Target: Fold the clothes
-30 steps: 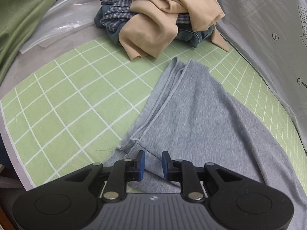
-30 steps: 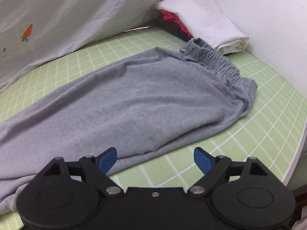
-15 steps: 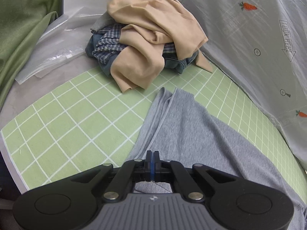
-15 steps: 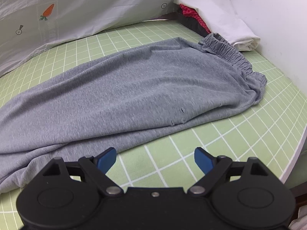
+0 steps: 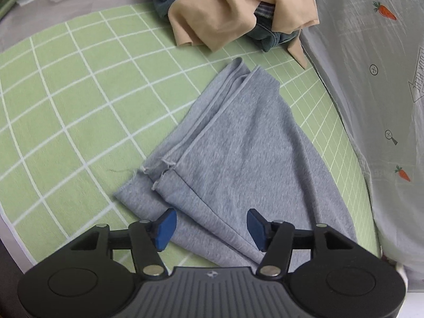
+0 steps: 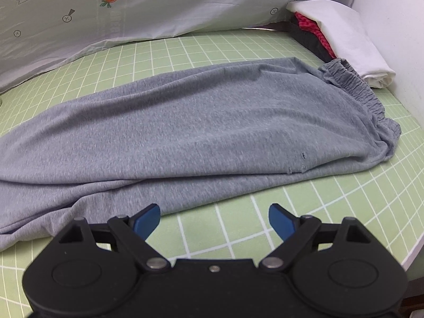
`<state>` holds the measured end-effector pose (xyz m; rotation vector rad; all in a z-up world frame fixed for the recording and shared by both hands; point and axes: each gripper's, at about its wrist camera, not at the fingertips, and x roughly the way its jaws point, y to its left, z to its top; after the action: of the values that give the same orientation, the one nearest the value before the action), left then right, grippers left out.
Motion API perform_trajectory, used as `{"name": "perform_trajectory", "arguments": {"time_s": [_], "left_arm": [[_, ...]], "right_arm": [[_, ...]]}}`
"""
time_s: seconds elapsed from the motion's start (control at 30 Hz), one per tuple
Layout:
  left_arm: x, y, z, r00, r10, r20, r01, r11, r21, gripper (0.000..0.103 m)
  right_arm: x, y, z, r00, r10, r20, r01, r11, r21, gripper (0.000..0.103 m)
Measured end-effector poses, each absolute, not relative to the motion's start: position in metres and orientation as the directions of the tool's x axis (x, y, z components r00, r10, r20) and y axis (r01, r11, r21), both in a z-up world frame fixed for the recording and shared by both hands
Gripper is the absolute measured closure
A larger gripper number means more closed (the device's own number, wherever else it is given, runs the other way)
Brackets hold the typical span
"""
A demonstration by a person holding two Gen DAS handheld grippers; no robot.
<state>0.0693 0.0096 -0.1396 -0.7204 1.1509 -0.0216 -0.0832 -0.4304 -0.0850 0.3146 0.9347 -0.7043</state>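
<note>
We see the grey trousers (image 6: 201, 122) lying lengthwise on the green grid mat (image 5: 66, 100), ahead of both tongs. Our left gripper (image 5: 209, 225) is spread wide over the stacked cuffs (image 5: 161, 169); our right gripper (image 6: 214, 218) gapes empty, short of the trousers' near edge. We should pinch both cuff layers squarely before lifting.

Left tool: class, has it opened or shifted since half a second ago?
Yes. The left tool has opened and released the grey trousers; the beige garment pile now sits higher in view.
</note>
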Motion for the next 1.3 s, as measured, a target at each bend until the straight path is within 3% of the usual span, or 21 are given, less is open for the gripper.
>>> {"name": "perform_trajectory", "arguments": {"time_s": [0.37,0.4,0.47,0.63,0.87,1.03,1.13,1.27,1.3], "left_arm": [[0.081,-0.006,-0.140,0.434,-0.371,-0.821,-0.297,0.801,-0.519,0.048],[0.082,-0.007,-0.140,0.431,-0.354,-0.830,-0.298,0.813,-0.501,0.062],[0.083,-0.009,-0.140,0.419,-0.311,-0.853,-0.300,0.839,-0.453,0.098],[0.076,-0.004,-0.128,0.479,-0.285,-0.830,-0.277,0.848,-0.452,0.101],[0.045,0.014,-0.071,0.614,-0.260,-0.745,-0.243,0.836,-0.492,0.101],[0.041,0.030,-0.111,0.492,-0.131,-0.861,-0.351,0.875,-0.334,0.099],[0.039,0.029,-0.117,0.470,-0.089,-0.878,-0.360,0.889,-0.283,0.090],[0.039,0.019,-0.111,0.481,-0.035,-0.876,-0.364,0.901,-0.236,0.062],[0.040,0.012,-0.107,0.489,-0.021,-0.872,-0.353,0.909,-0.220,0.060]], "right_arm": [[-0.091,-0.434,-0.088,0.378,-0.426,-0.822,0.702,0.710,-0.045,0.013],[-0.092,-0.436,-0.088,0.376,-0.427,-0.822,0.706,0.707,-0.044,0.013],[-0.093,-0.437,-0.089,0.372,-0.428,-0.824,0.711,0.702,-0.044,0.013],[-0.092,-0.440,-0.091,0.365,-0.425,-0.828,0.711,0.702,-0.047,0.013],[-0.092,-0.442,-0.092,0.365,-0.418,-0.832,0.684,0.727,-0.065,0.013],[-0.103,-0.453,-0.093,0.352,-0.417,-0.838,0.682,0.727,-0.075,0.013],[-0.113,-0.466,-0.091,0.346,-0.420,-0.839,0.700,0.711,-0.067,0.013],[-0.126,-0.484,-0.086,0.345,-0.437,-0.831,0.728,0.683,-0.056,0.012],[-0.129,-0.490,-0.086,0.343,-0.437,-0.831,0.736,0.675,-0.052,0.012]]}}
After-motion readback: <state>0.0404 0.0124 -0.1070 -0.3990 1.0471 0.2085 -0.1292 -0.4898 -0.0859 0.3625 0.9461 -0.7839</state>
